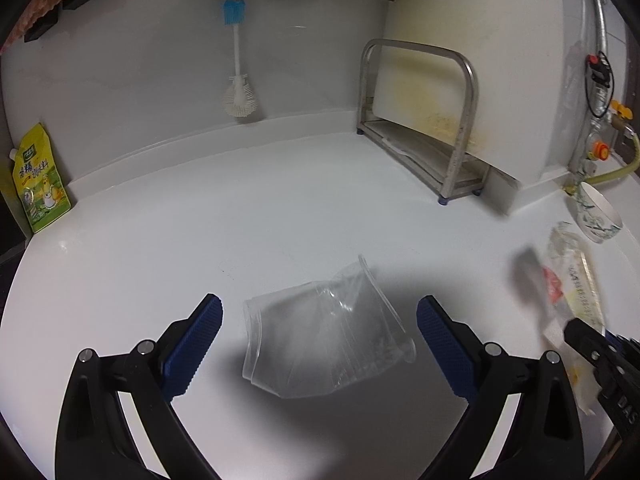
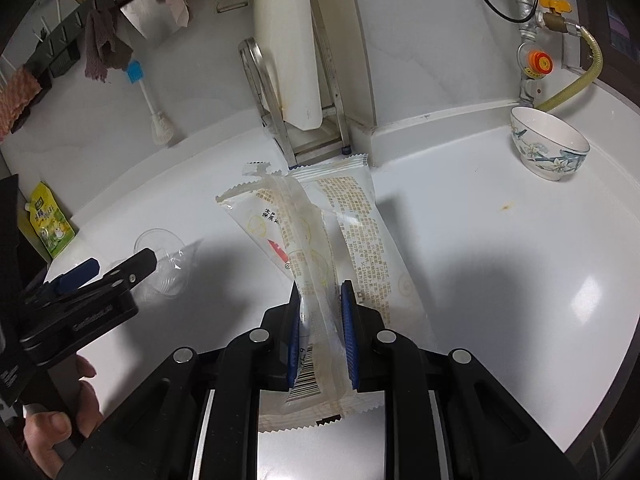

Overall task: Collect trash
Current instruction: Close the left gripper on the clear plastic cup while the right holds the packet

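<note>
A crushed clear plastic cup [image 1: 320,340] lies on its side on the white counter, between the spread fingers of my open left gripper [image 1: 320,320], untouched. It also shows in the right wrist view [image 2: 162,258]. My right gripper [image 2: 322,300] is shut on a white snack wrapper [image 2: 304,240], holding it lifted. A second wrapper [image 2: 368,240] lies under it; I cannot tell if it is gripped too. The wrappers show at the right of the left wrist view [image 1: 576,280].
A floral bowl [image 2: 548,148] stands at the back right near a gas valve and yellow hose [image 2: 572,80]. A metal rack [image 1: 424,120] holding a white board stands against the wall. A yellow pouch [image 1: 38,184] leans at the left. A brush [image 1: 239,80] hangs on the wall.
</note>
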`<move>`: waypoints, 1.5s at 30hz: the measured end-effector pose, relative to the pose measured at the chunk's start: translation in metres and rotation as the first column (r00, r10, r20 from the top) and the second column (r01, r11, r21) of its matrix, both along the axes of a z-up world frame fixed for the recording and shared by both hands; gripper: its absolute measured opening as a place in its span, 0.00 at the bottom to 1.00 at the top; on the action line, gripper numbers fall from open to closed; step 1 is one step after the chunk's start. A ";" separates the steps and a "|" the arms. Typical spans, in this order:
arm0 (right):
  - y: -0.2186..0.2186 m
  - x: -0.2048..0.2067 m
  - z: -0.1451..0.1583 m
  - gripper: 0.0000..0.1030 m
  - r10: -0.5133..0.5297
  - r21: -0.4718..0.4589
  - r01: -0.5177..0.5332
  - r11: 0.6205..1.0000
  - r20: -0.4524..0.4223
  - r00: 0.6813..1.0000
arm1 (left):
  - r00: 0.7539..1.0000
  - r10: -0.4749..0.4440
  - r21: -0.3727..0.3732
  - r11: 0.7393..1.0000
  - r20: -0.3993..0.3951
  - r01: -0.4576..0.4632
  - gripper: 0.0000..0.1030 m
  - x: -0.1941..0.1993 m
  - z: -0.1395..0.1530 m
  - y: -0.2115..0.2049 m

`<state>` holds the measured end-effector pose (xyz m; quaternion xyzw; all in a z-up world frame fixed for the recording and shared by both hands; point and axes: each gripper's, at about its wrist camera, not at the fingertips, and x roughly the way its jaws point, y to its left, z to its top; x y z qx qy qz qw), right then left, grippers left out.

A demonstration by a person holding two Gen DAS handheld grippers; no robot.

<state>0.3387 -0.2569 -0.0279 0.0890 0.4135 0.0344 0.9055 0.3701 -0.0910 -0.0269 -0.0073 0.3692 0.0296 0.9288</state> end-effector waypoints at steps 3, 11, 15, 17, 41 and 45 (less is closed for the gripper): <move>0.000 -0.001 0.000 0.17 -0.002 0.006 0.002 1.000 0.005 1.000 | 1.000 0.013 0.014 1.000 -0.009 -0.013 0.93 0.005 -0.002 -0.002; 0.000 -0.004 0.000 0.17 0.004 0.008 -0.004 1.000 0.008 1.000 | 0.998 0.056 0.041 0.998 -0.015 -0.055 0.91 0.010 -0.004 0.005; 0.000 -0.004 0.000 0.17 0.005 0.006 -0.005 1.000 0.008 1.000 | 0.998 0.058 0.093 0.994 -0.017 -0.056 0.77 0.009 -0.005 0.002; 0.000 -0.003 0.000 0.17 0.007 0.005 -0.007 1.000 0.006 1.000 | 0.998 0.056 0.104 0.993 -0.013 -0.055 0.73 0.007 -0.004 0.001; 0.006 -0.019 0.004 0.17 0.042 0.008 -0.042 0.999 0.025 0.999 | 0.998 -0.042 0.009 0.999 0.040 0.041 0.59 -0.053 0.010 0.032; 0.010 -0.033 0.007 0.17 0.035 0.003 -0.035 0.999 0.030 0.999 | 0.998 -0.052 0.001 0.999 0.048 0.052 0.57 -0.065 0.015 0.041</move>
